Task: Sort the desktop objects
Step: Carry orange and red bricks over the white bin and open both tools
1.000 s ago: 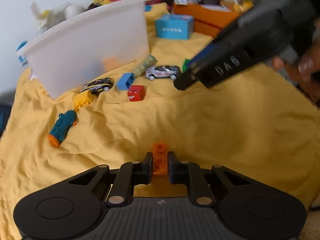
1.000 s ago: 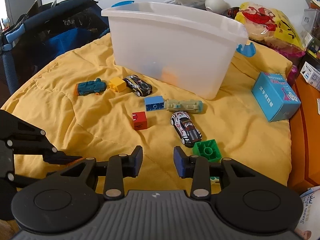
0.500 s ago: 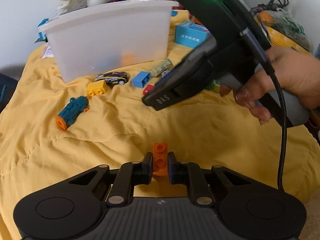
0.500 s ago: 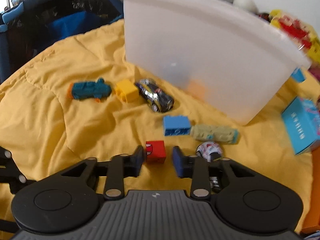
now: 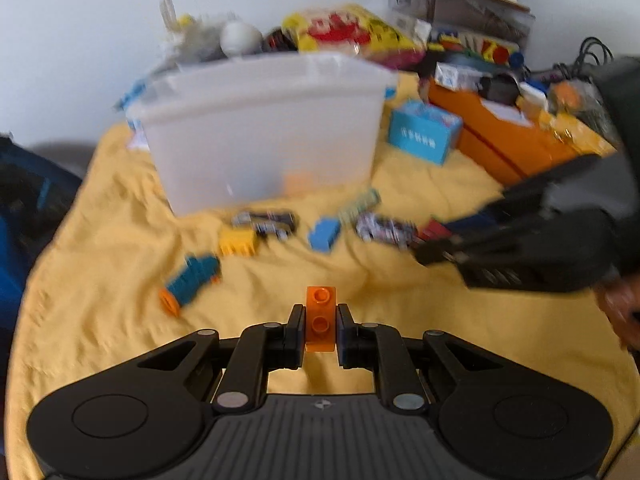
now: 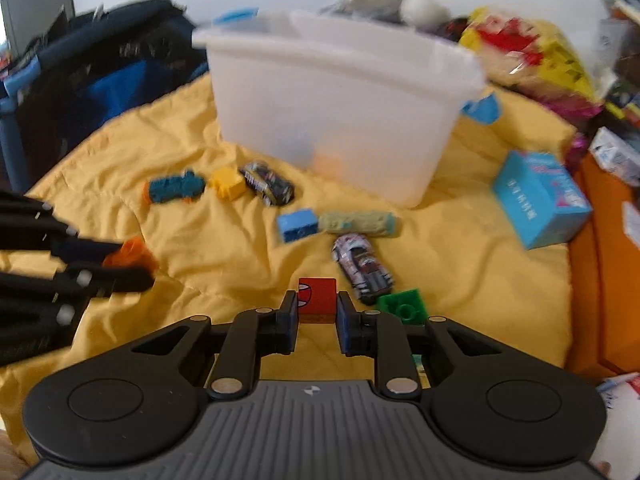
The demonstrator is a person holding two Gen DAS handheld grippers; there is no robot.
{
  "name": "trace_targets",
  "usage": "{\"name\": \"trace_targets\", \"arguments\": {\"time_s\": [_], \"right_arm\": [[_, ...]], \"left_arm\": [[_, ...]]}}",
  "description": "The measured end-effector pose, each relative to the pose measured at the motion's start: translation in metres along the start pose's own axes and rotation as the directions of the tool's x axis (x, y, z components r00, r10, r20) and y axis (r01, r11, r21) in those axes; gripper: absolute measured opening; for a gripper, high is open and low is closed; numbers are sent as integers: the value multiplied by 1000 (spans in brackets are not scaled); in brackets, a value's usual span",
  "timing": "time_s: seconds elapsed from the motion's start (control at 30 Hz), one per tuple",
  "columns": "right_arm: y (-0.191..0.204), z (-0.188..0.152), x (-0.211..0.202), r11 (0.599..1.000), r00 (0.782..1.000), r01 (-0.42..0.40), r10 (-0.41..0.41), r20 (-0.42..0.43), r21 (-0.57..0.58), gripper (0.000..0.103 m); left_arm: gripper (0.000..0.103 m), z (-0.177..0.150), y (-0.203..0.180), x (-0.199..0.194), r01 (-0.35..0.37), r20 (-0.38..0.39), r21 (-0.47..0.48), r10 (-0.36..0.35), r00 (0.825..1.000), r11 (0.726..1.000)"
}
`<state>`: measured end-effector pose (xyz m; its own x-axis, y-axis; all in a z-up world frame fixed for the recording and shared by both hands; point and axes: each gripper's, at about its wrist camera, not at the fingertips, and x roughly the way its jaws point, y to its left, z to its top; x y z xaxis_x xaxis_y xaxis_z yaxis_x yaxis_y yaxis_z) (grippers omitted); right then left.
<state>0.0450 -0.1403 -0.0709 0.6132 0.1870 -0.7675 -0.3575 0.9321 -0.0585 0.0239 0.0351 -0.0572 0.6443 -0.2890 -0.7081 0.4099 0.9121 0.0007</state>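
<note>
My left gripper (image 5: 319, 320) is shut on an orange brick (image 5: 320, 317), held above the yellow cloth. My right gripper (image 6: 318, 307) has closed on a red cube (image 6: 317, 295) low over the cloth. A translucent white bin (image 5: 264, 128) stands at the back, also in the right wrist view (image 6: 340, 100). On the cloth lie a blue brick (image 6: 298, 224), a yellow brick (image 6: 228, 183), a teal toy (image 6: 176, 190), a black car (image 6: 270, 184), a silver car (image 6: 362, 266), a pale green toy (image 6: 360, 222) and a green brick (image 6: 402, 306).
A light blue box (image 6: 540, 204) sits right of the bin. An orange box (image 5: 508, 140) and stacked clutter stand at the far right. A yellow snack bag (image 5: 348, 32) lies behind the bin. A dark blue bag (image 6: 100, 80) is at the left.
My right gripper has moved down and closed around the red cube. My left gripper has kept the orange brick and swung to face the bin.
</note>
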Motion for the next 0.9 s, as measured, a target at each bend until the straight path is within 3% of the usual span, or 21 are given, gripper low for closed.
{"name": "trace_targets", "arguments": {"time_s": [0.2,0.4,0.57,0.77,0.9], "right_arm": [[-2,13,-17,998,996,59,-58,64,-24,22],[-7,56,-37,996,981,79,-72,181,-35,22],[-18,102,-42,995,961,95,-85,261,-26,22],[-40,152,-24,996,961,86,-92,260,36,22],[-46,173,-7,993,964,98,-111,241,62,22]], "left_arm": [[18,42,-10,-4,-118,71,73,113,991,990],[18,104,-2,-17,-227,200,68,209,957,972],[18,147,12,-23,-273,258,38,254,932,961],[18,186,29,-6,-285,264,12,271,926,959],[18,205,49,16,-264,222,-37,265,938,964]]}}
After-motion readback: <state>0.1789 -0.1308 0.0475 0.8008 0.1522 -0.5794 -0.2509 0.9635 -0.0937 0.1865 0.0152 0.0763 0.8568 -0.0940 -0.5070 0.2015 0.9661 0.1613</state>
